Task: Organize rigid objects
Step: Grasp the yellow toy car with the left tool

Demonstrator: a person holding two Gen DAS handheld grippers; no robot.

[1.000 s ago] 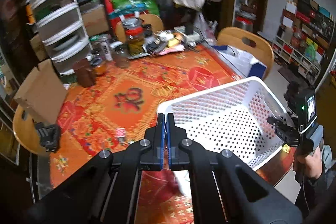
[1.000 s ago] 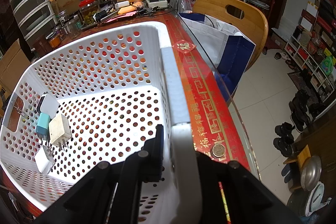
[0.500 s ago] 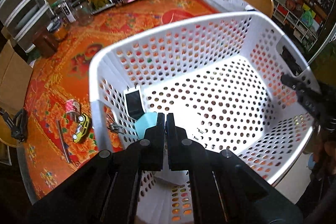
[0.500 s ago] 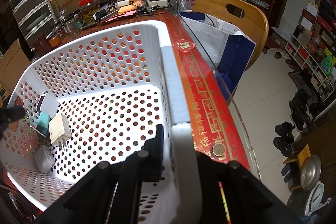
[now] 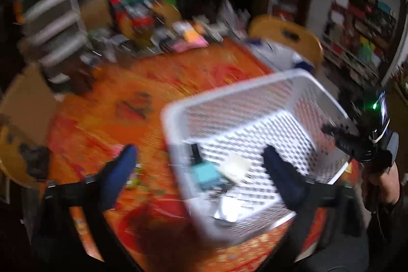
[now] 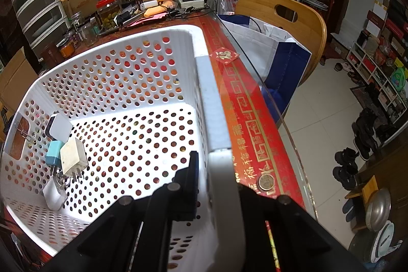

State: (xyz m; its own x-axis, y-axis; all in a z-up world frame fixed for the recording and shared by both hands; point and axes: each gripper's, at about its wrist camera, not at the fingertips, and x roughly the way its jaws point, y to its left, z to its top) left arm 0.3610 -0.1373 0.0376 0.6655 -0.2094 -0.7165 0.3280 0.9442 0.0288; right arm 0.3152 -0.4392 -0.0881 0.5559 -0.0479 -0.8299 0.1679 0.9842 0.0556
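Both tongs work at the basket [image 6: 122, 83]: the left tongs [image 5: 199, 157] are opening, their blue pads spread wide with nothing pressed between them, while the right tongs [image 6: 204, 170] stay clamped on the basket's rim. A second ago the left pair was shut; now it gapes above the near corner, which suggests it has just let an item drop and that another piece is sorted. Beneath lies the counter [image 6: 244, 93], under a glossy red-and-gold cloth and a glass sheet. On it sits the hard white plastic basket, boxy and punched with round holes. Inside, against one wall, lie the small things: a cream plug [image 6: 74, 156], blocky with metal prongs, a teal cube [image 6: 53, 152], and a wire clip [image 6: 23, 133].
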